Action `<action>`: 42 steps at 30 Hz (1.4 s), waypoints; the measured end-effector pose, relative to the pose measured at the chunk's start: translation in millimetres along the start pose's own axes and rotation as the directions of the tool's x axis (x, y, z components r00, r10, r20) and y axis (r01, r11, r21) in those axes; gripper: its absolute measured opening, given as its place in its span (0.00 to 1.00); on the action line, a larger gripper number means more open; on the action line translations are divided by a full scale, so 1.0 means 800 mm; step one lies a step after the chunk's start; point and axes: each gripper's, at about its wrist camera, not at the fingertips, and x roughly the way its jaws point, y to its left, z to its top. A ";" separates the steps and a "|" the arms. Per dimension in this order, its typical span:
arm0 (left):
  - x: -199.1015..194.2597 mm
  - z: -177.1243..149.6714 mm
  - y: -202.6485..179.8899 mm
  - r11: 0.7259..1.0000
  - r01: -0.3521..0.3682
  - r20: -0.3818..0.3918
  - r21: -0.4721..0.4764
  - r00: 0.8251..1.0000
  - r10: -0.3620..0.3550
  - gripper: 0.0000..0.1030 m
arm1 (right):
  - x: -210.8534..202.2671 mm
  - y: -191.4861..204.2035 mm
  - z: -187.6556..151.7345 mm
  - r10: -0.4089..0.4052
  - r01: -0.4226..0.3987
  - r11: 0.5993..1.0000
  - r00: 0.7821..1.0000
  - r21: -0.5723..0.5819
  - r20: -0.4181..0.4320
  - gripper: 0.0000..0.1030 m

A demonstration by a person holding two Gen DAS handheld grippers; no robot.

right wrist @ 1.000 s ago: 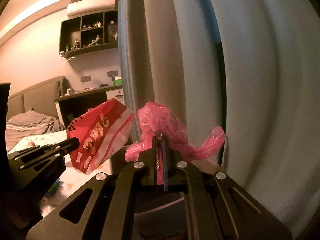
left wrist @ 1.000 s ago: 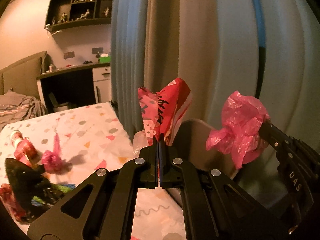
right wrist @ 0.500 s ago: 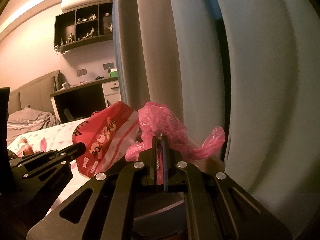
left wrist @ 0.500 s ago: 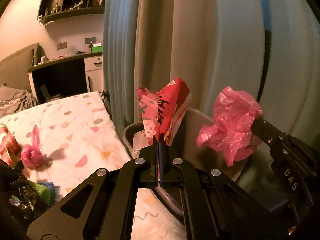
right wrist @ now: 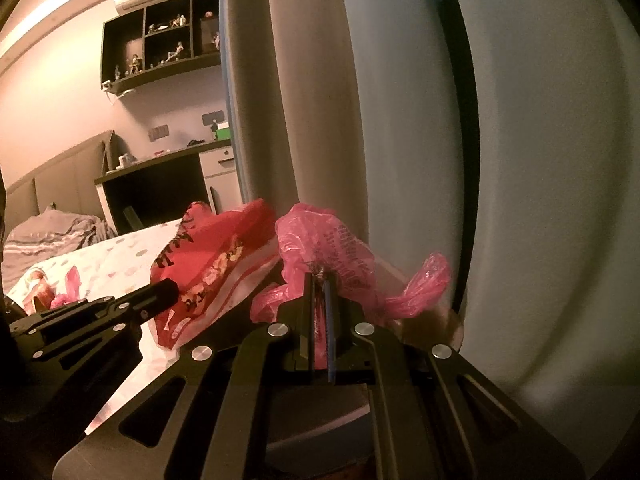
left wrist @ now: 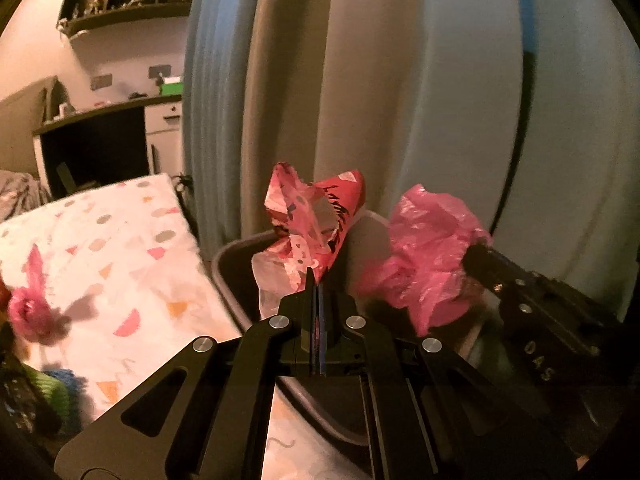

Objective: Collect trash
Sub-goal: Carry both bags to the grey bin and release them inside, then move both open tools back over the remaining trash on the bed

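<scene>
A crumpled red snack wrapper (left wrist: 320, 216) is clamped between the closed fingers of the left gripper (left wrist: 315, 280) and is held upright above the open mouth of a dark trash bin (left wrist: 236, 280). A pale plastic liner (left wrist: 272, 280) is seen inside the bin, just behind the wrapper. Beside the wrapper, to its right, a bunched pink plastic bag (left wrist: 432, 256) is held over the same bin by the right gripper (left wrist: 480, 252), whose black body enters from the right edge of the left wrist view. In the right wrist view the pink plastic bag (right wrist: 332, 248) is pinched between the closed fingers of the right gripper (right wrist: 320, 280), one loose end trailing to the right, and the red snack wrapper (right wrist: 216, 264) is seen just to its left, touching or nearly touching the bag, with the tip of the left gripper (right wrist: 168, 290) buried in it.

The bin stands against the side of a bed (left wrist: 120, 248) covered by a white sheet printed with coloured shapes. On the sheet, well apart from the bin, a small knotted pink scrap (left wrist: 30, 304) is lying, and darker wrappers (left wrist: 24, 400), too blurred to identify, are gathered at the lower left edge. Behind the bin, grey and blue curtains (left wrist: 360, 80) are hung. A dark desk (right wrist: 160, 184) and a wall shelf (right wrist: 160, 40) of small figurines are seen at the far wall.
</scene>
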 end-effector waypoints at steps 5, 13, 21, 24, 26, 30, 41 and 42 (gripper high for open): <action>0.008 -0.007 -0.005 0.999 0.053 -0.016 0.009 0.998 -0.053 0.00 | 0.006 -0.001 -0.004 -0.006 0.006 1.000 1.000 -0.005 -0.014 0.05; 0.019 -0.013 -0.004 0.990 0.137 -0.062 -0.011 0.989 -0.138 0.07 | 0.011 -0.009 -0.011 -0.010 0.010 1.000 0.999 0.007 -0.032 0.05; 0.005 -0.014 0.002 0.989 0.144 -0.030 -0.036 0.989 -0.146 0.58 | 0.009 -0.018 -0.011 -0.013 0.014 1.000 1.000 0.021 -0.023 0.27; -0.003 -0.011 0.013 0.989 0.131 -0.022 -0.066 0.991 -0.133 0.66 | 0.005 -0.023 -0.010 -0.019 0.019 0.999 1.000 0.028 -0.020 0.28; -0.013 -0.008 0.022 0.990 0.105 -0.009 -0.089 0.994 -0.106 0.72 | 0.000 -0.024 -0.010 -0.020 0.021 0.999 1.000 0.030 -0.013 0.33; -0.047 -0.006 0.028 0.996 0.023 0.033 -0.088 0.999 -0.021 0.78 | -0.018 -0.018 -0.010 -0.018 0.017 1.000 1.000 0.021 0.010 0.46; -0.163 -0.043 0.071 0.969 -0.211 0.097 -0.127 0.970 0.224 0.84 | -0.102 0.035 -0.020 0.040 -0.036 0.999 0.994 -0.040 0.098 0.75; -0.172 -0.047 0.079 0.964 -0.229 0.095 -0.134 0.966 0.242 0.84 | -0.107 0.039 -0.021 0.051 -0.047 0.998 0.994 -0.045 0.100 0.76</action>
